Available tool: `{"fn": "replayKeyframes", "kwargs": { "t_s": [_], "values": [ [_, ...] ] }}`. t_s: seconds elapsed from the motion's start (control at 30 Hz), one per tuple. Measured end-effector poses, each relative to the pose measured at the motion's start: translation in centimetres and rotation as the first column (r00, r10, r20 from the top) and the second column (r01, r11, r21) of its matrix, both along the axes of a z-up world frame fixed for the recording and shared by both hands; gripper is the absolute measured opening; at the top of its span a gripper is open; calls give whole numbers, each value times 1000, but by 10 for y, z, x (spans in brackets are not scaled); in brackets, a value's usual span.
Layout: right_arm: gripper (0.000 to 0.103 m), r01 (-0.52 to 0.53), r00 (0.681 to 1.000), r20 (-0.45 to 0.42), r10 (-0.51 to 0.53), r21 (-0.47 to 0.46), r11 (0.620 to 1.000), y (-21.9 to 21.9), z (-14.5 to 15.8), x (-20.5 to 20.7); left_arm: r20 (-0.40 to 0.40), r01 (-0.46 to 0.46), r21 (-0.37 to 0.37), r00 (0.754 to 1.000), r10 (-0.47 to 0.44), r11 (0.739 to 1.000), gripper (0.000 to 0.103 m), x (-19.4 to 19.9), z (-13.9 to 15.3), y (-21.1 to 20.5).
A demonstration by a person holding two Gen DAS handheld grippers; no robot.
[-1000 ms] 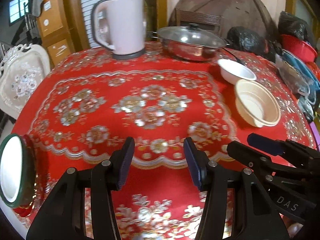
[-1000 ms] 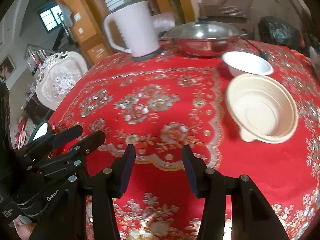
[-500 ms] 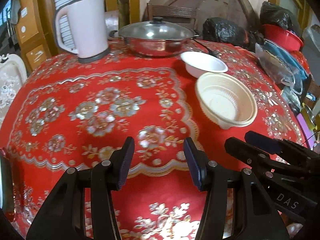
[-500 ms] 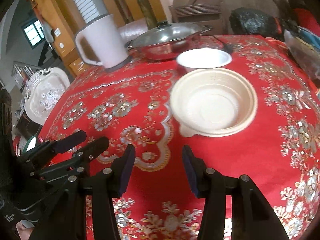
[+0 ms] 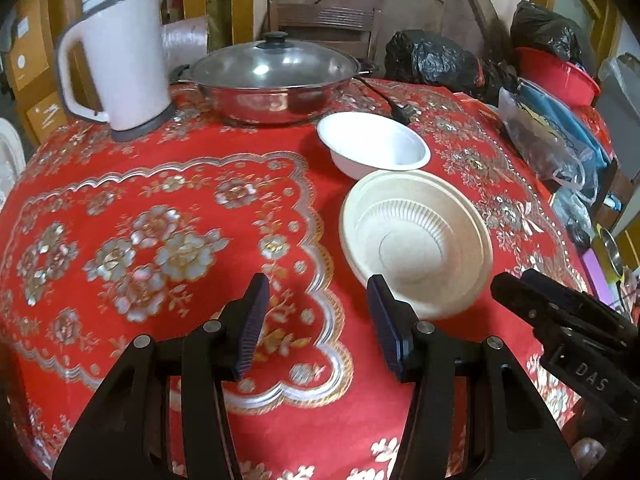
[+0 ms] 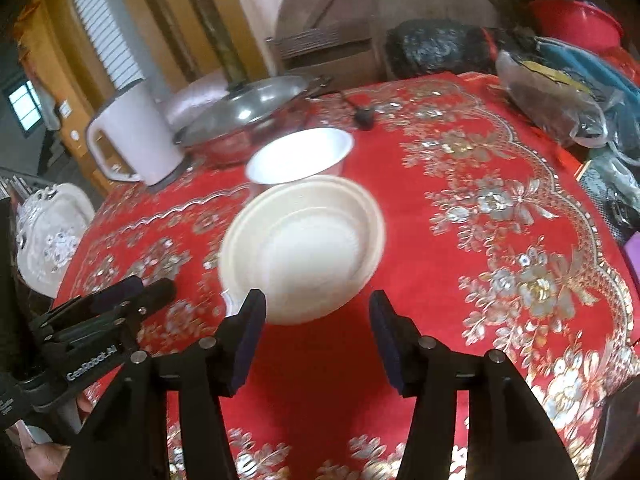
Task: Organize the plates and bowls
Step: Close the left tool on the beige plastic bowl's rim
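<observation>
Both grippers hung empty over the red tablecloth.

My left gripper (image 5: 316,326) had its fingers apart, holding nothing. My right gripper (image 6: 318,330) was opening, nothing between its fingers. Just past them sat the cream bowl (image 6: 302,246), with the white bowl (image 5: 374,146) right behind it, near the lidded pan (image 5: 274,80) and the kettle (image 5: 120,64).

Two bowls, cream bowl (image 5: 416,240) and white bowl (image 5: 374,146), one kettle (image 5: 120,60), one lidded pan (image 5: 274,80)
</observation>
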State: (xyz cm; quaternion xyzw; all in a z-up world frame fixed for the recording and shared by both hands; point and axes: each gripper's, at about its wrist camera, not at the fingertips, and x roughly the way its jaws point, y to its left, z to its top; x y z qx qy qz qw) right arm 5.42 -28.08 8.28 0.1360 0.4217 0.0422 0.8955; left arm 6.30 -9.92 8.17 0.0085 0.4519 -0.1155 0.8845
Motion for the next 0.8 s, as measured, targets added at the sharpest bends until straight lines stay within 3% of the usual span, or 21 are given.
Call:
{"fn": "replayKeyframes", "kwargs": {
  "t_s": [0.53,0.6,0.63,0.7,0.73,0.8],
  "values": [
    [54,-26,993,-114,25,-8,1000,-10,-43,69,-103,-7,83,995,15,997,51,54,-46,-34],
    [52,-33,993,-112,30,-22,999,-9,-46,71,-107,1,98,994,10,995,51,56,-51,-37],
    [46,-38,993,-112,34,-28,999,-8,-47,72,-117,11,82,993,-2,997,51,57,-53,-38],
    [38,-46,991,-125,42,-37,998,-8,-51,74,-138,22,58,990,-14,998,47,59,-58,-38],
    [31,-50,991,-127,46,-34,998,-7,-53,74,-138,29,65,990,-20,997,34,59,-59,-40],
    [27,-59,990,-128,54,-36,998,-5,-54,71,-143,50,66,989,-40,997,27,57,-62,-42]
  ]
}}
